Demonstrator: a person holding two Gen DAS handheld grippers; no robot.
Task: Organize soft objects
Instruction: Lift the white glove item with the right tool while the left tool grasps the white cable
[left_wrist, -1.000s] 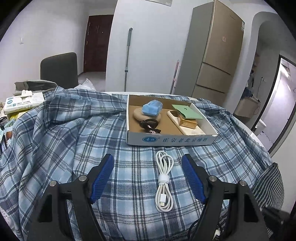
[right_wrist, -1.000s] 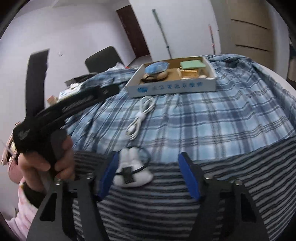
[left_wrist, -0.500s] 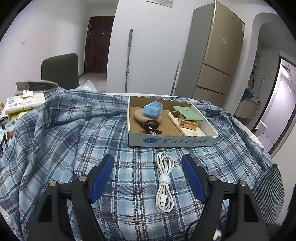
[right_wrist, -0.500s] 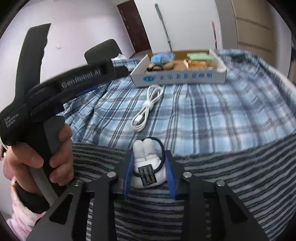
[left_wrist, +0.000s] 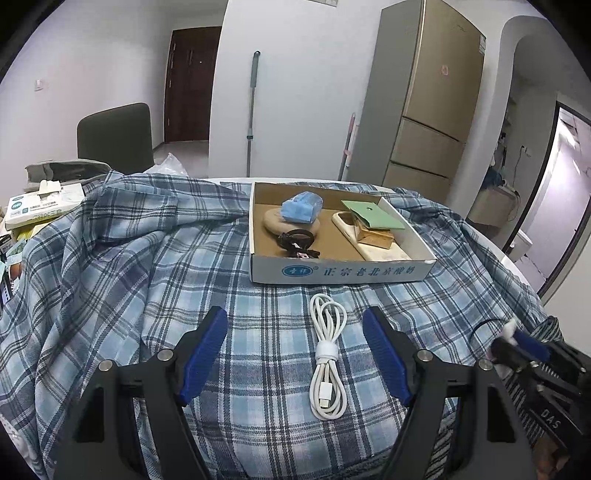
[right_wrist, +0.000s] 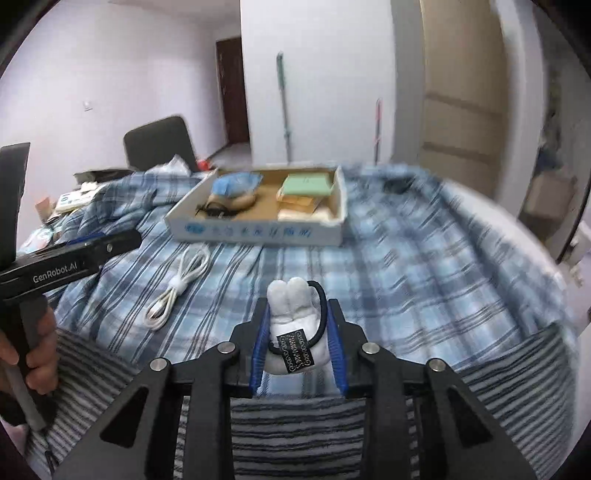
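My right gripper is shut on a white plush hair tie with a black elastic loop and a black label, held just above the striped cloth. From the left wrist view that gripper shows at the right edge with the plush tip poking out. My left gripper stands open over the plaid cloth, with a coiled white cable lying between its fingers, untouched. Ahead sits a shallow cardboard box holding a blue bundle, a black hair tie, a green card and beige items.
A plaid shirt covers the round table, with a striped cloth at the near edge. Boxes and papers are stacked at the left. A dark chair, a mop and a fridge stand behind. A hand grips the left tool.
My right gripper's jaws closed on the white plush hair tie and carried it off the striped cloth, swinging toward the box. My left gripper kept still and open.
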